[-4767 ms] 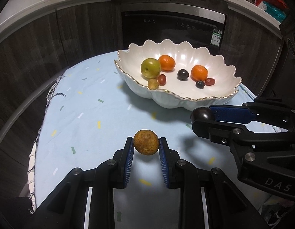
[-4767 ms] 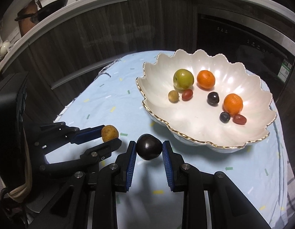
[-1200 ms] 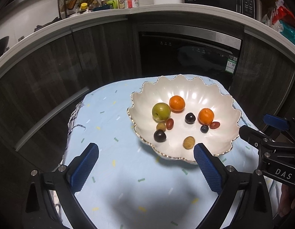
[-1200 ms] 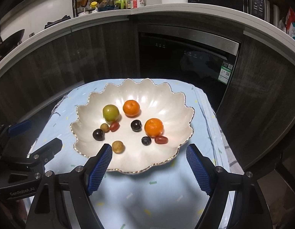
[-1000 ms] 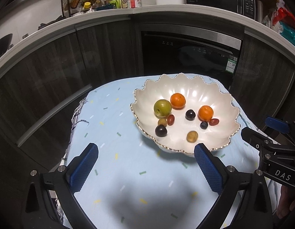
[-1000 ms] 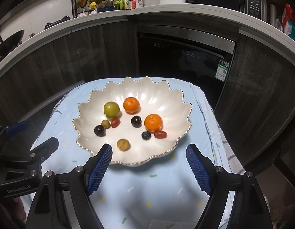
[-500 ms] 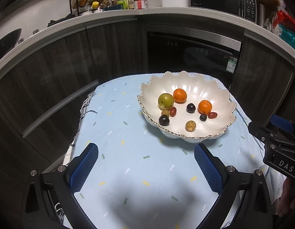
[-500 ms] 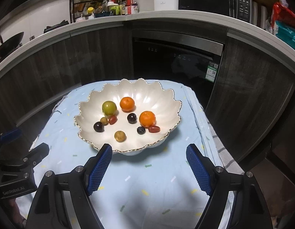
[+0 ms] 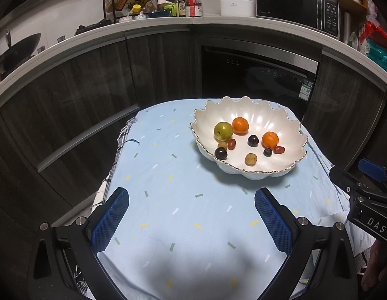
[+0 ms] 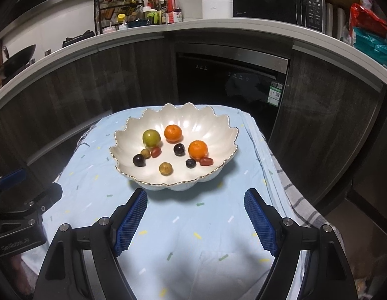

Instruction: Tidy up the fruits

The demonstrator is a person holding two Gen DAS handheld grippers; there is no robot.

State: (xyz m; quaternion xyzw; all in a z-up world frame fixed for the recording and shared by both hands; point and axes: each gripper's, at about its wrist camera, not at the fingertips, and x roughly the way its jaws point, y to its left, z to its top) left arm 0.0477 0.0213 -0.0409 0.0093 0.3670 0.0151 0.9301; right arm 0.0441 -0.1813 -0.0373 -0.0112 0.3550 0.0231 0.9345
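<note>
A white scalloped bowl (image 9: 288,125) (image 10: 211,122) with a gold rim stands on the light blue cloth. In it lie a green fruit (image 9: 223,131) (image 10: 151,137), two oranges (image 9: 240,125) (image 9: 270,140), several small dark and red fruits, a brown fruit (image 9: 250,159) (image 10: 165,168) and a dark plum (image 9: 220,153) (image 10: 138,160). My left gripper (image 9: 192,212) is open and empty, well in front of the bowl. My right gripper (image 10: 196,213) is open too, just short of the bowl's near rim, nothing between its pads.
The blue cloth (image 9: 168,187) covers a small table whose edges drop off left and right. Dark cabinets and an oven (image 9: 258,75) stand behind. The counter above carries a spice rack (image 9: 129,2), a rice cooker and a microwave (image 9: 296,5). A striped towel (image 10: 298,207) hangs at the table's right.
Both grippers have drawn back and risen a little from the bowl, which looks smaller and farther now. Earlier the left held the brown fruit and the right the dark plum; both now lie in the bowl.
</note>
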